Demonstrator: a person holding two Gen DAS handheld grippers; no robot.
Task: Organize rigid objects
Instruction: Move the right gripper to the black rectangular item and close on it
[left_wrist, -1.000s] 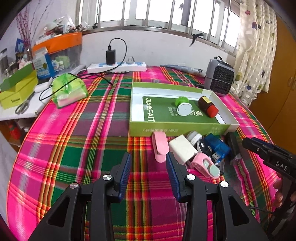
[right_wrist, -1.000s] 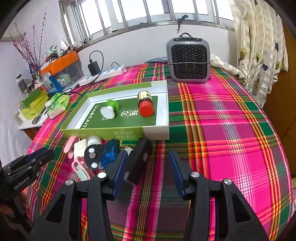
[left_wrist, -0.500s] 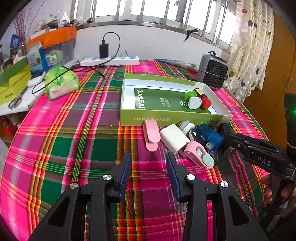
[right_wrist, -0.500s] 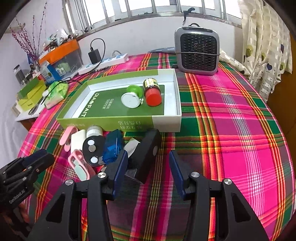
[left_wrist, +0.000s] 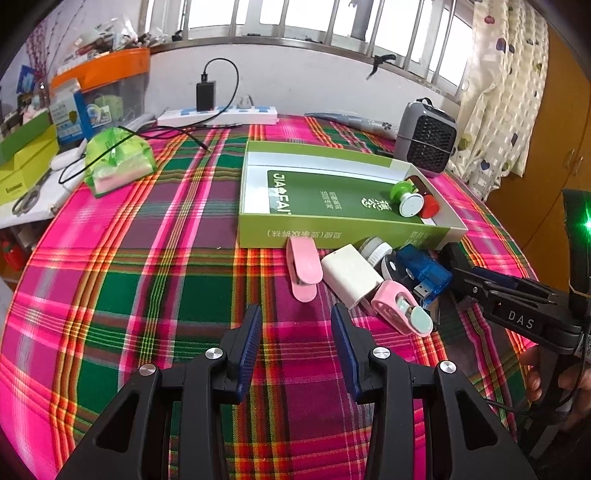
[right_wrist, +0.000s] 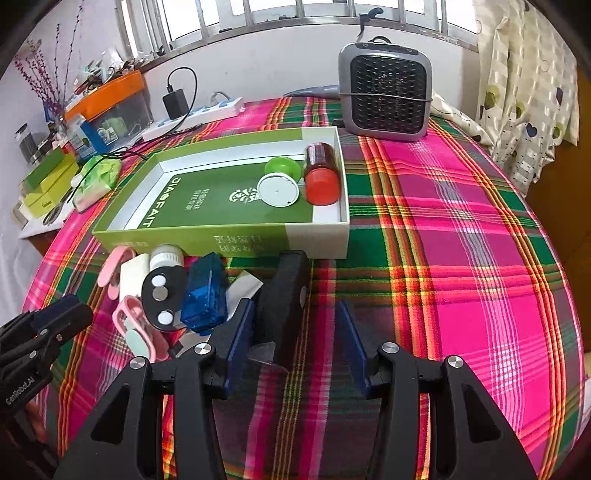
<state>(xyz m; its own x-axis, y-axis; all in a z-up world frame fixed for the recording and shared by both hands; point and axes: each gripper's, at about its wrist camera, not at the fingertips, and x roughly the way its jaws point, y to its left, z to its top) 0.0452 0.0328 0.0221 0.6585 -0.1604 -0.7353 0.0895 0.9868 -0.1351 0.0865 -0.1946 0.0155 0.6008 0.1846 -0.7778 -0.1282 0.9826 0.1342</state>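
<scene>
The right gripper (right_wrist: 295, 343), jaws apart and empty, straddles a black block (right_wrist: 284, 295) near the green box (right_wrist: 221, 243). Left gripper (left_wrist: 295, 347) hangs open, empty. Closing off-centre could knock the crowded blue case (right_wrist: 205, 291).

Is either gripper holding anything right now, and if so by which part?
Nothing is held. The left gripper is open over bare tablecloth. The right gripper is open, its pads straddling the near end of the black block without pressing it.
</scene>
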